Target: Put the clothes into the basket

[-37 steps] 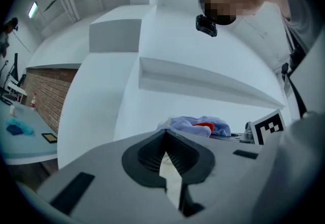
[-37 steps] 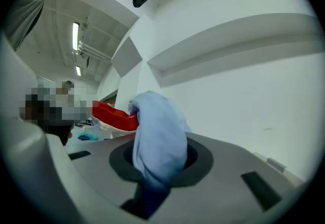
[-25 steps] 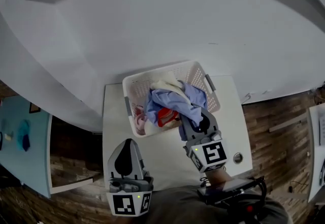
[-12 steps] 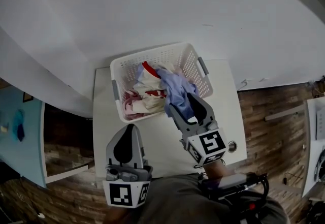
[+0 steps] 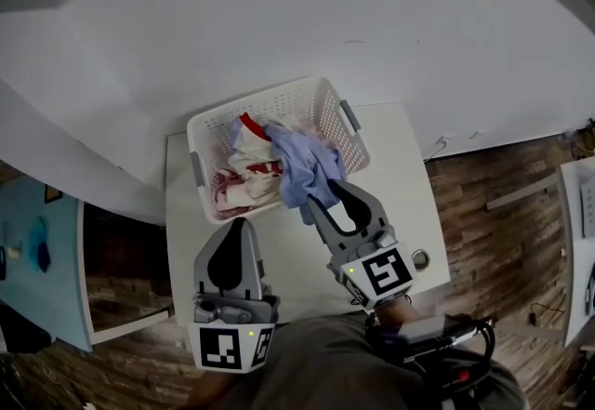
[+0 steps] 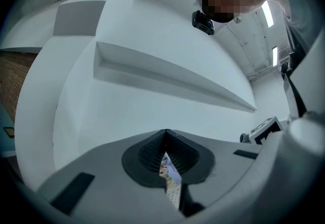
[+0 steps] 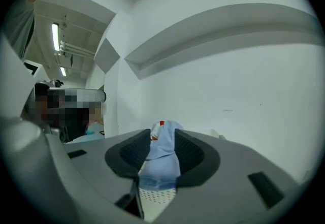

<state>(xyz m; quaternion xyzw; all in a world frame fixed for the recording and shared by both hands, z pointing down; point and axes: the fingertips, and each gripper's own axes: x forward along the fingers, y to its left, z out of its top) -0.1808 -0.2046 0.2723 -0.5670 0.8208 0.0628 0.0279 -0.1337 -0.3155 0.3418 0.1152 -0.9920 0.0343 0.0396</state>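
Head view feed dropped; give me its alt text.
White basket of clothes on a white table, a blue garment hanging over its near rim. The right gripper, jaws just closing, has that garment's end between them; the left gripper is shut.

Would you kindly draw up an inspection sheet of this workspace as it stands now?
Surface: white table; the basket stands at its far side.
Job's things: white laundry basket holds a heap of clothes; a blue garment hangs over its near rim.
Clutter: small round object near the table's right edge.
Grippers: left gripper shut and empty, short of the basket. Right gripper has its jaws apart, having just been closing; the blue garment shows in the gap, apparently not pinched.
Cables: dark cables at the person's waist.
Surroundings: white wall, wooden floor.
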